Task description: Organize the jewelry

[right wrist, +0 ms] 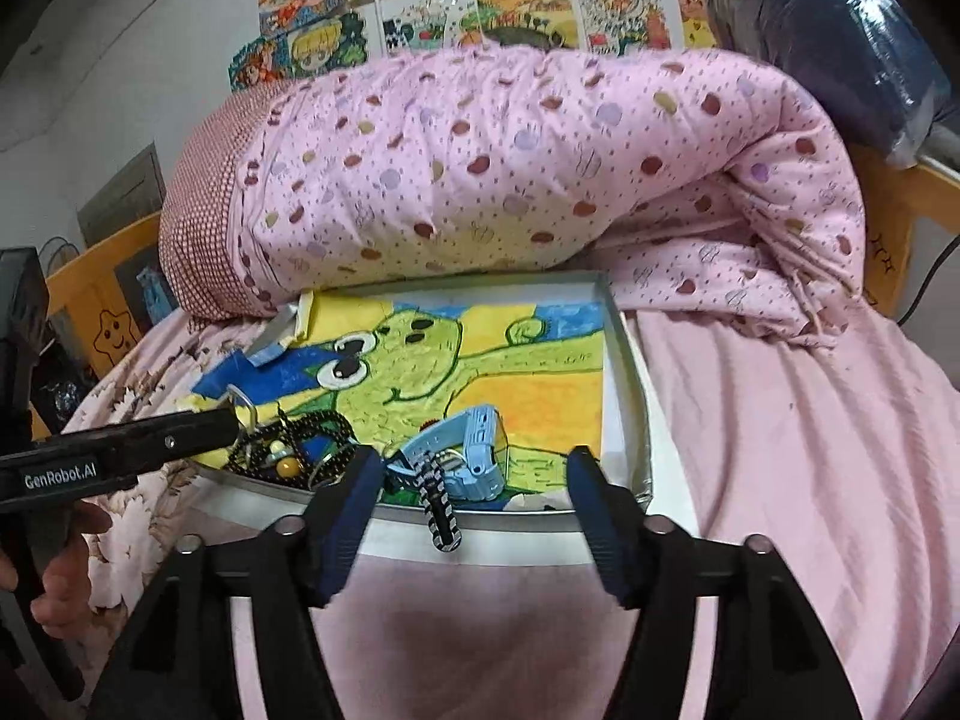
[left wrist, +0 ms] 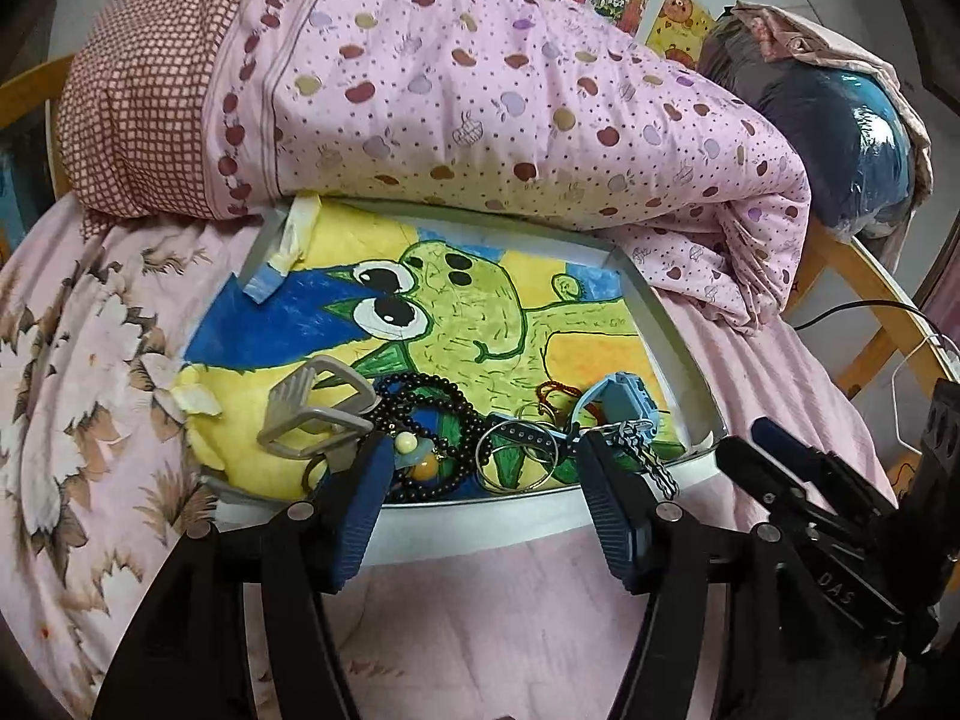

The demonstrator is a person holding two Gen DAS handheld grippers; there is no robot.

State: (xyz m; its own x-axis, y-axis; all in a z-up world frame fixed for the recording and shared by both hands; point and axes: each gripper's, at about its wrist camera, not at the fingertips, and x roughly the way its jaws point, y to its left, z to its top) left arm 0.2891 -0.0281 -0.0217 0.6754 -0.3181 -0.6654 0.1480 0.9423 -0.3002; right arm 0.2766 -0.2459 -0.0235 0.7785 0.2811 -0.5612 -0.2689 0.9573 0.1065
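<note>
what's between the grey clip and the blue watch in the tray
Left wrist view: black beads and metal rings lie between grey clip and blue watch.

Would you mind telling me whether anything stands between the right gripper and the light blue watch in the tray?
Nothing visible blocks it. The right gripper is open, fingers either side of the tray's near rim, and the light blue watch lies just beyond. A black-and-white strap drapes over that rim in front of the watch, low enough to pass over.

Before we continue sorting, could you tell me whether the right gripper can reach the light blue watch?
Probably yes: the right gripper is open, and the light blue watch lies just ahead, uncovered.
</note>
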